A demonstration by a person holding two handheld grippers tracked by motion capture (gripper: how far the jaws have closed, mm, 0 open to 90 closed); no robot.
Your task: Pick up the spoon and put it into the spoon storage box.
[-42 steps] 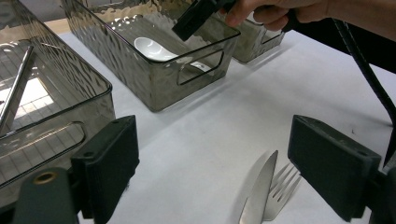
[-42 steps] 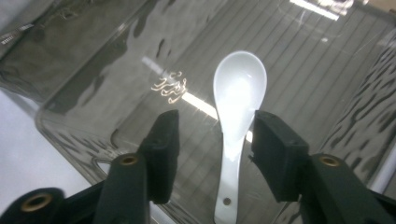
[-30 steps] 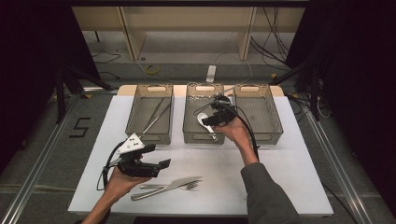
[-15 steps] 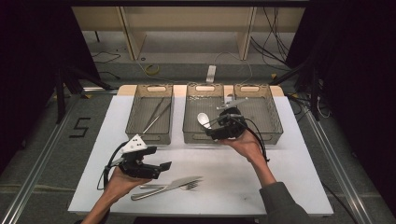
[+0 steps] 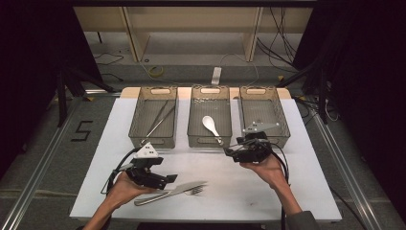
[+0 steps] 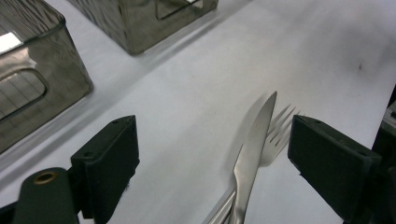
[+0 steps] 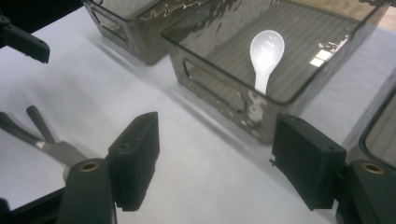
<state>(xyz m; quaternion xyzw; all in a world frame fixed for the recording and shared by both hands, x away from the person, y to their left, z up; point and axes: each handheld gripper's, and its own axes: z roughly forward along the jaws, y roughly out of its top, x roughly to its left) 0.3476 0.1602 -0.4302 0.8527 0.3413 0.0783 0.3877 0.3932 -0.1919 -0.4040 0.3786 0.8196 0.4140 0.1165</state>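
Sorting cutlery into bins; landmark: middle bin [image 5: 209,122].

Nearest the person, well in front of the middle bin and to its left: knife [image 5: 178,189] and fork [image 5: 193,190] lying together on the white table [image 5: 287,191]. Left gripper [image 5: 171,179] sits just beside them, jaws spread wide, nothing between the pads; in the left gripper view the knife [image 6: 252,154] lies between the jaws, not pinched.

Right gripper [image 5: 229,152] just in front of the middle bin's near right corner, jaws just opened wider, empty.

Inside the middle bin: white spoon [image 5: 210,126]. Left-hand bin [image 5: 154,117] holds tongs [image 5: 160,120].

Judgement: spoon step done; next, close on knife or fork and carry it to a bin.
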